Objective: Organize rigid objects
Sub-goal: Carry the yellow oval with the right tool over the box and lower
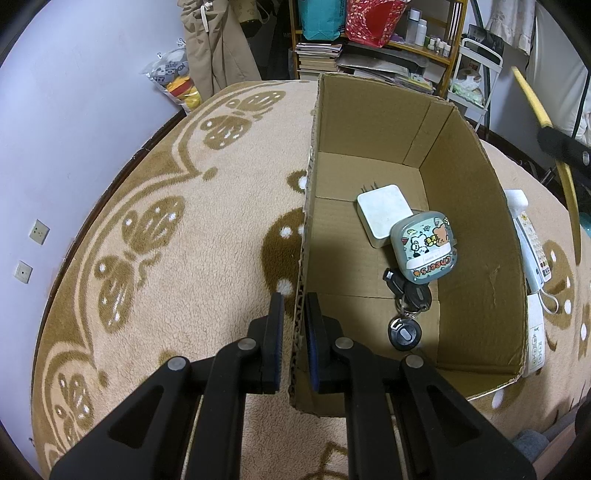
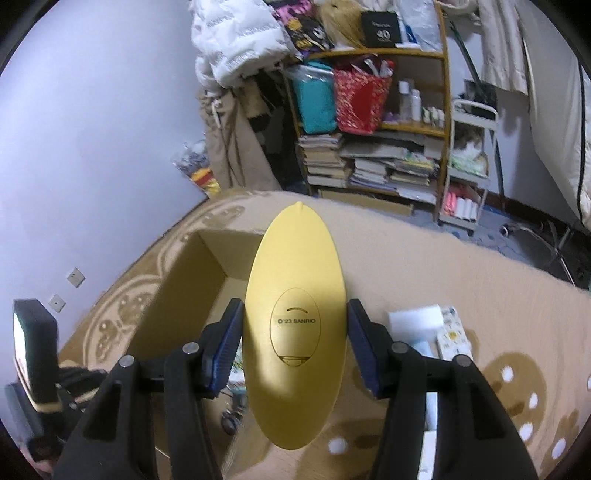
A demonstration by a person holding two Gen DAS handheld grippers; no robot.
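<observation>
Cardboard box [image 1: 373,122] wall is pinched in the nearly closed left gripper [image 1: 294,345]; right gripper [image 2: 295,343], half open, clamps a yellow oval plate [image 2: 295,321] above the box.

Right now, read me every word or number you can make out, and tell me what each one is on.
"©'23 SANRIO": yellow oval plastic piece between the right gripper's pads.
"Cheers": green cartoon case in the brown cardboard box.
"40": black box on the wooden shelf; smaller text above it is blurred.
White packages beside the cardboard box: print too small to read.
</observation>
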